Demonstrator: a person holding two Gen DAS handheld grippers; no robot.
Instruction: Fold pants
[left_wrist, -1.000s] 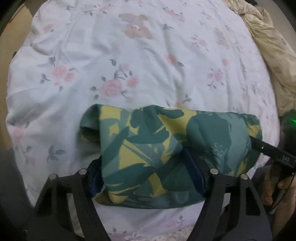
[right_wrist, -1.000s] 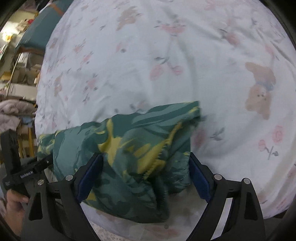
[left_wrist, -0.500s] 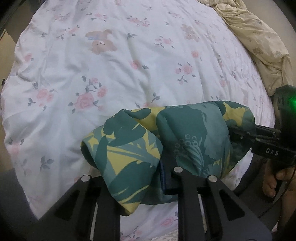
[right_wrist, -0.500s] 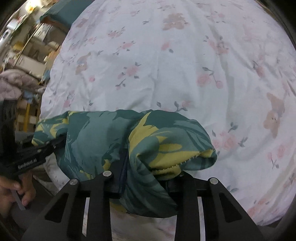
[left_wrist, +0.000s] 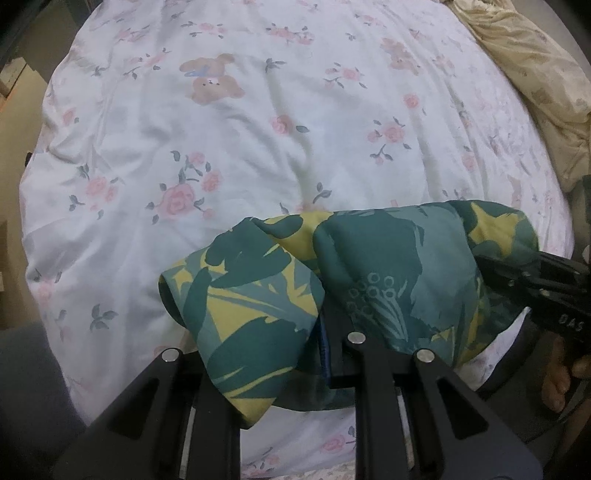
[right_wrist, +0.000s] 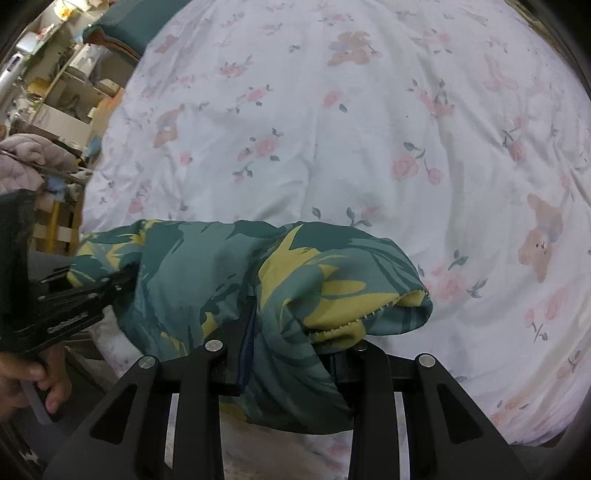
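Note:
The pants (left_wrist: 369, 273) are green with a yellow leaf print, bunched at the near edge of the bed. My left gripper (left_wrist: 273, 354) is shut on one end of the pants, with cloth draped over its fingers. My right gripper (right_wrist: 295, 354) is shut on the other end of the pants (right_wrist: 236, 273); a stitched hem hangs to its right. The right gripper also shows in the left wrist view (left_wrist: 532, 280) at the pants' right end. The left gripper shows in the right wrist view (right_wrist: 88, 295) at the pants' left end. The cloth hangs between the two, lifted off the bed.
The bed's white floral quilt (left_wrist: 280, 147) fills both views. A crumpled beige blanket (left_wrist: 532, 66) lies at the far right of the bed. Shelves and clutter (right_wrist: 55, 96) stand beyond the bed's left edge in the right wrist view.
Both grippers have gone from open around the pants to shut on them. The pants have been lifted and bunched, and both views have pulled back from the bed.

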